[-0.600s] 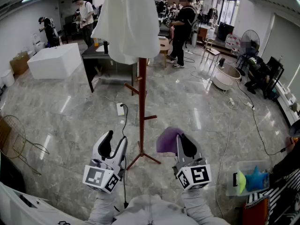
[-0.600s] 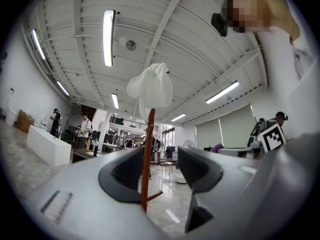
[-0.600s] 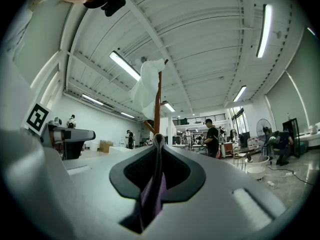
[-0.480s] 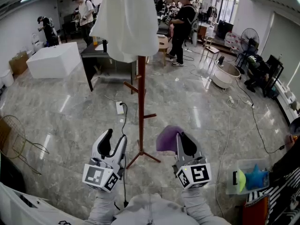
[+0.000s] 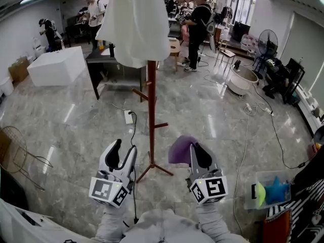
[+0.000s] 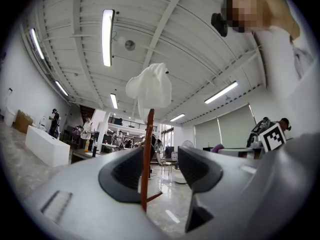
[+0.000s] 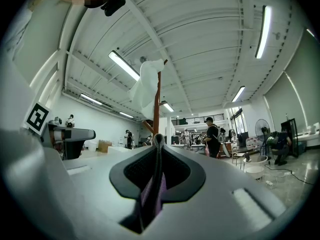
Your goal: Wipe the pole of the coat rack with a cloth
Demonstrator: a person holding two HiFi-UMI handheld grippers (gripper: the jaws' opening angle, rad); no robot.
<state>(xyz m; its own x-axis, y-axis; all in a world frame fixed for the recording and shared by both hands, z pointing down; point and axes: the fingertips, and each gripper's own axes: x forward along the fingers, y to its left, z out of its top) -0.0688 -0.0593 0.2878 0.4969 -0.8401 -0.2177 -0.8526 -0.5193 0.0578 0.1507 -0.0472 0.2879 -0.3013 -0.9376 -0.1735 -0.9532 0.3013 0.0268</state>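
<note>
Little has moved: our left gripper (image 5: 125, 149) hovers at 7 o'clock, jaws apart, empty. Our right gripper (image 5: 194, 149) at 5 pinches the purple cloth (image 5: 179, 150), short of the pole (image 5: 151, 110) at 12 under a white garment (image 5: 135, 24).

A: How many grippers?
B: Two: a left gripper (image 5: 125, 147) and a right gripper (image 5: 194, 149). One coat rack (image 5: 151, 110), one cloth (image 5: 179, 151), one white garment (image 5: 136, 24).
A: And people (image 5: 196, 22)?
B: Three clearly standing, from eleven to one o'clock. One fan (image 5: 267, 42) at two.
</note>
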